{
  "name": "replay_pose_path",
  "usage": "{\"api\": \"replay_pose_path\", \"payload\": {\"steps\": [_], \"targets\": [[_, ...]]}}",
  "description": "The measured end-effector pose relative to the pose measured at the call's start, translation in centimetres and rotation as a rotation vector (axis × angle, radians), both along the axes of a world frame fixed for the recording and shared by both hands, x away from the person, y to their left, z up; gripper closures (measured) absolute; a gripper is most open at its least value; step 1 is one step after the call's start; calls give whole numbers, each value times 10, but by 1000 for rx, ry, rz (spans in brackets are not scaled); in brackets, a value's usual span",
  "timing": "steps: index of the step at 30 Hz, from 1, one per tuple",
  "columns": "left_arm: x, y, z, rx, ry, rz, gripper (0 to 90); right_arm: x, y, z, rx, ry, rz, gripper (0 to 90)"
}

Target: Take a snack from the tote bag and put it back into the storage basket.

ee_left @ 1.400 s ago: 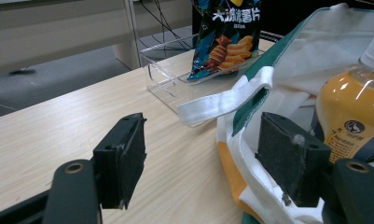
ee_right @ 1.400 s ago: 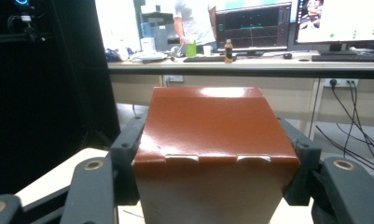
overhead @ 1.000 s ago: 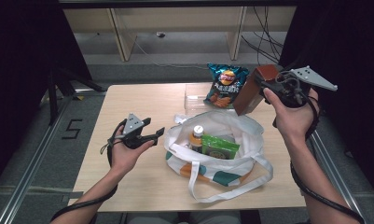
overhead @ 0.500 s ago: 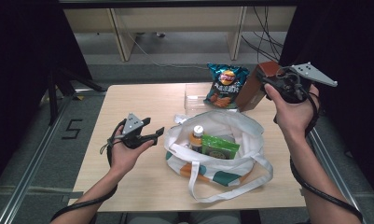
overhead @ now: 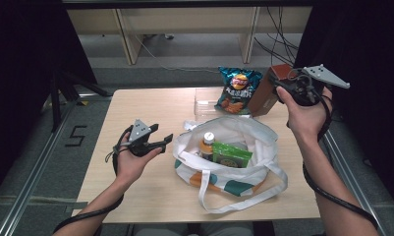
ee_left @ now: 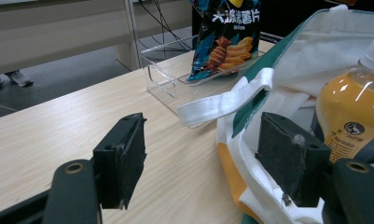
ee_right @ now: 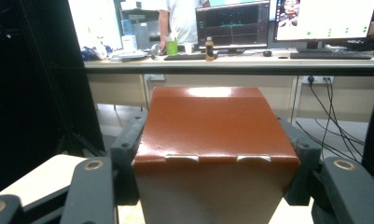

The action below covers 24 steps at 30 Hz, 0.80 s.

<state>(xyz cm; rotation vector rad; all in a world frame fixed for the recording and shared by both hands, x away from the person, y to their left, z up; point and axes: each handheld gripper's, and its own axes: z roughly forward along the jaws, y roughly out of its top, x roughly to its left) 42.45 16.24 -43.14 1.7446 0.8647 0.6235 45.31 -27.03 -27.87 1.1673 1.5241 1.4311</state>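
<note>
Hovering beside the near left edge of the tote bag (overhead: 234,162), the left gripper (overhead: 162,139) stands wide open and empty, probably waiting to steady the white rim so the mouth stays spread. Inside the bag stand an orange juice bottle (overhead: 208,145) and a green packet (overhead: 231,156). Farther off, a chip bag (overhead: 236,91) leans on a clear tray (overhead: 204,101) on the counter (overhead: 135,105). At the far right, the right gripper (ee_right: 216,158) clamps the brown box (ee_right: 212,140) squarely between its pads, raised above the counter's far right corner, likely bound for the bag.
</note>
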Motion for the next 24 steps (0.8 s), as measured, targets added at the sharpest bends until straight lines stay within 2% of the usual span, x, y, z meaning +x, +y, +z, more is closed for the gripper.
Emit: {"api": "replay_pose_path", "payload": {"steps": [1, 9, 13, 15, 24], "targets": [[0, 0, 0, 1, 0, 1, 314, 0, 1, 0, 5, 11, 0, 396], [0, 1, 0, -1, 0, 3, 314, 5, 5, -2, 2, 4, -7, 396], [1, 1, 0, -7, -1, 2, 314, 8, 5, -5, -29, -5, -12, 396], [1, 0, 0, -6, -1, 0, 314, 9, 6, -6, -8, 3, -14, 396], [0, 0, 0, -1, 2, 3, 314, 17, 8, -8, -9, 7, -21, 396]]}}
